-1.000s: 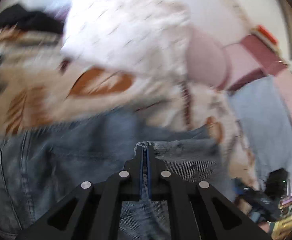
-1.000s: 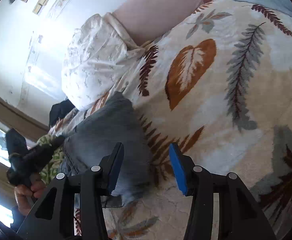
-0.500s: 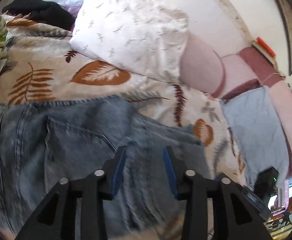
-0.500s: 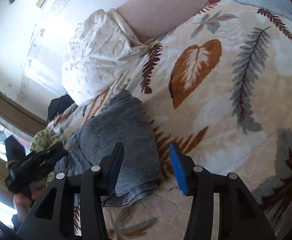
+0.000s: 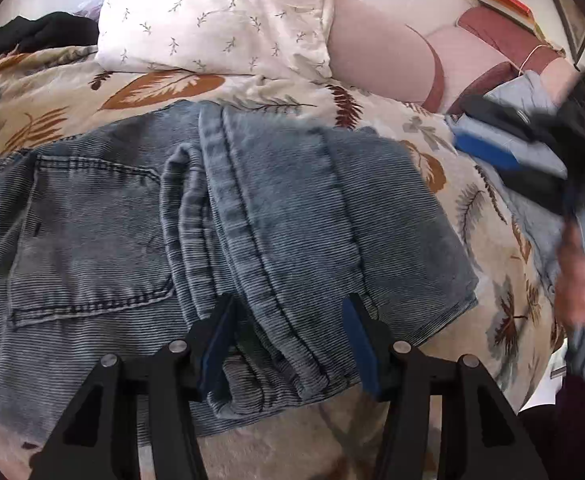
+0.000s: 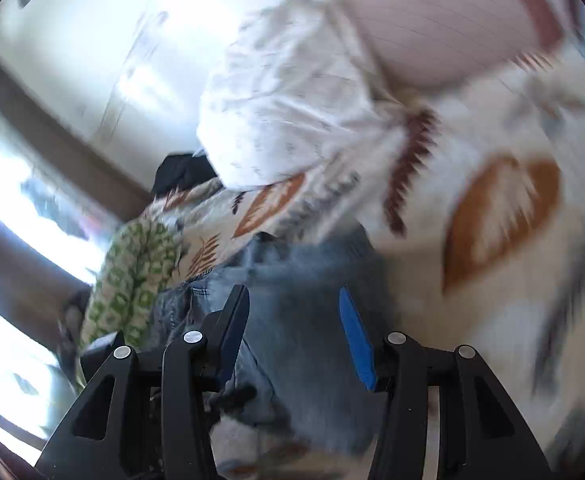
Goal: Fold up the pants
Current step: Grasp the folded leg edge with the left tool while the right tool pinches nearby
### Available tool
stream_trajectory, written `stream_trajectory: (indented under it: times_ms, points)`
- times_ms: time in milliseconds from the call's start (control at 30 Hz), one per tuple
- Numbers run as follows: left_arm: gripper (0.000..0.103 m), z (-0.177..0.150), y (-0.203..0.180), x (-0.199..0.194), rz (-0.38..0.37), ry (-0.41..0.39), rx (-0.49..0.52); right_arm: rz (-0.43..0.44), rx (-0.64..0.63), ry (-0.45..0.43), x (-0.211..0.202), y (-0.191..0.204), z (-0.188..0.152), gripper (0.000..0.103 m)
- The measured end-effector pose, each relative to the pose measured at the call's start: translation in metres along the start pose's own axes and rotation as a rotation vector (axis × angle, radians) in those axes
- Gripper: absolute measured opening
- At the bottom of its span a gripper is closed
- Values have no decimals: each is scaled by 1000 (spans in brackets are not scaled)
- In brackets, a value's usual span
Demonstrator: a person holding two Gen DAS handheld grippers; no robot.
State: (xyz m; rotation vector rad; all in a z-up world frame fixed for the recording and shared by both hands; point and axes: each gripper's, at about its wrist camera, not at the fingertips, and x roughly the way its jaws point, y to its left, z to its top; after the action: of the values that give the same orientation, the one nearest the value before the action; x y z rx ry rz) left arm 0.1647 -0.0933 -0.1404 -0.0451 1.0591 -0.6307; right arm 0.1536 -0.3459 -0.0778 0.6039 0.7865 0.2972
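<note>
Now freed: jeans, seemingly folded.

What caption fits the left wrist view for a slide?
Open left gripper over folded jeans on a leaf-print bedspread, pillow behind.

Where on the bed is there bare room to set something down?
Free: bedspread between the jeans, the headboard and the right gripper; also a strip between jeans and pillow. Crowded: left side, under jeans and black clothing.
</note>
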Motion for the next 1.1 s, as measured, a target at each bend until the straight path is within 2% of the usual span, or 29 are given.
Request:
stream_trajectory:
  times_ms: [67, 100, 133, 200, 333, 433, 500, 567, 867, 933, 1067, 1100]
  points:
    - [55, 1, -2, 2, -17, -2, 2, 0, -72, 37, 16, 3, 17, 44]
    - [50, 1, -4, 3, -13, -1, 19, -20, -99, 61, 25, 2, 23, 41]
    - [38, 1, -7, 5, -1, 1, 43, -46, -109, 75, 33, -2, 27, 37]
    - [30, 0, -8, 8, 21, 7, 64, -75, -93, 100, 48, -18, 33, 31]
    - [23, -1, -8, 6, -3, -1, 52, -73, -47, 173, 68, -47, 28, 28]
    - [19, -3, -10, 1, -10, -1, 57, -89, -107, 202, 70, -45, 22, 30]
    - [17, -3, -9, -2, -20, 3, 50, -83, -156, 198, 68, -37, 21, 32]
    - [17, -4, -8, -8, -40, 4, 32, -99, -222, 210, 68, -29, 18, 41]
    - [16, -7, -4, -21, -50, 14, 20, -222, -468, 265, 82, -8, -4, 41]
    - [16, -8, 3, -14, -52, 40, -10, -251, -486, 276, 87, -7, -6, 38]
    - [15, -15, 9, -10, -52, 44, -26, -336, -483, 280, 107, -11, -9, 20]
    - [15, -16, 10, -11, -54, 41, -29, -346, -477, 268, 109, -8, -8, 18]
